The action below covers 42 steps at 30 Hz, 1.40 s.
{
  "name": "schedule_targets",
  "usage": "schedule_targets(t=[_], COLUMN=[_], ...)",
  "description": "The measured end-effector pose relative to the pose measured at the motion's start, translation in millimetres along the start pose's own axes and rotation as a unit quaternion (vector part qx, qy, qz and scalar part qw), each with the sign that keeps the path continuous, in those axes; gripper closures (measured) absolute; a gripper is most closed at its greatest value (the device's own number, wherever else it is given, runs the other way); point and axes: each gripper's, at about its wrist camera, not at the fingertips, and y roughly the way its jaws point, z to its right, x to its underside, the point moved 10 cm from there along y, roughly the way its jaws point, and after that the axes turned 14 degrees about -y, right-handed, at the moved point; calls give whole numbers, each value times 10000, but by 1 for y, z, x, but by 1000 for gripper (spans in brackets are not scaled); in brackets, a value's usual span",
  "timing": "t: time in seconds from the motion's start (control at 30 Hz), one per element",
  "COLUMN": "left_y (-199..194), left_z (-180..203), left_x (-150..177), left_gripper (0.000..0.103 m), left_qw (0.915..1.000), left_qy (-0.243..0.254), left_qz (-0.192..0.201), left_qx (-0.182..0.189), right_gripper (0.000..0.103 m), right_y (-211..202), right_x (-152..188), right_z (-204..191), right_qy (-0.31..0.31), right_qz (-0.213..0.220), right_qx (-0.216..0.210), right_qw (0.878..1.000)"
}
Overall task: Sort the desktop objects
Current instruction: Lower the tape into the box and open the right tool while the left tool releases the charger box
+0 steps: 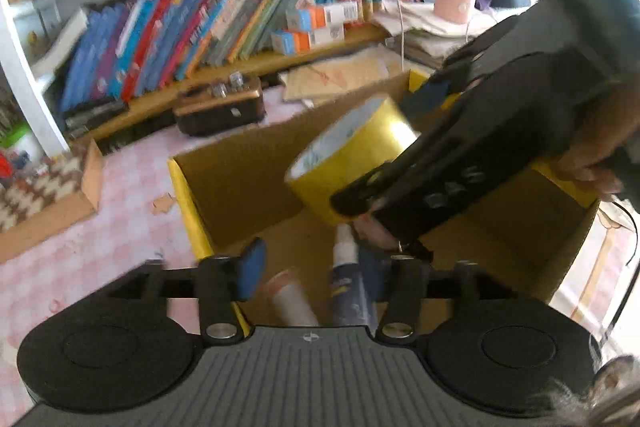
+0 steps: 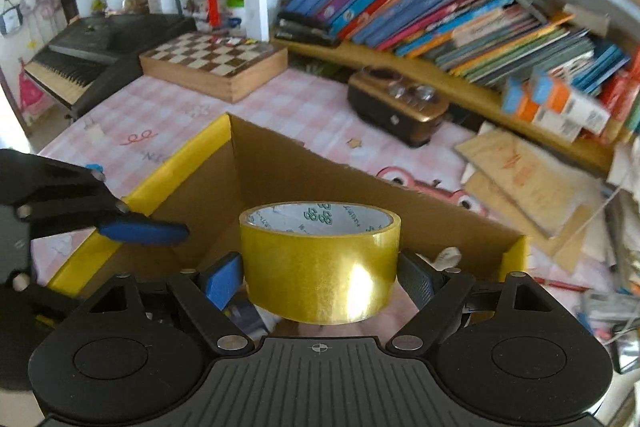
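Above the cardboard box [image 2: 280, 167], right tongs [image 2: 320, 275] tilt downward, clamping yellow tape [image 2: 320, 267].

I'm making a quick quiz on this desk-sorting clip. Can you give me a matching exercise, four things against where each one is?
1. tape roll
2. spray bottle
3. chessboard
4. books

A. leaning on the wooden shelf
B. lying in the cardboard box
C. between the right hand-held gripper's fingers
D. on the pink checked cloth, beside the keyboard

Pairs: 1-C, 2-B, 3-D, 4-A

1 tape roll [image 2: 320, 263], 1 cardboard box [image 2: 280, 163], 2 bottles [image 1: 352, 291] inside, 1 chessboard [image 2: 212, 63], 1 keyboard [image 2: 80, 63].
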Motion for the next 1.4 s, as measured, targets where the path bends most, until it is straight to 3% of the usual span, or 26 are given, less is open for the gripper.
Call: schedule_targets(t=[0.23,0.43,0.67,0.87,1.1,1.4], left_y=[-35,-64,-84,-94,-110,-141], left_z=[-10,-27,-44,-54,-67,-79], left_x=[-5,-3,0,5,14,31], left_gripper=[32,28,26,21,19,13], left_qw=[9977,9931,9869,9852,9809,9757], left_qy=[-281,-768,-1230,-1294,-1502,-1623], left_qz=[606,887,1035,1096,1186,1384], left_qx=[-63,-75,-126,-246,-341,-499], right_gripper=[18,17,17,15,14,14], right_y=[22,42,60,42,-5,-71], right_x=[-5,-7,-11,-22,-22,-13], right_z=[-6,-14,-16,-18,-23,-33], right_qy=[181,214,475,531,542,790], right_qz=[-213,-466,-576,-331,243,918], right_qx=[-439,-710,-713,-621,-136,424], right_qw=[9986,9962,9947,9961,9981,9917])
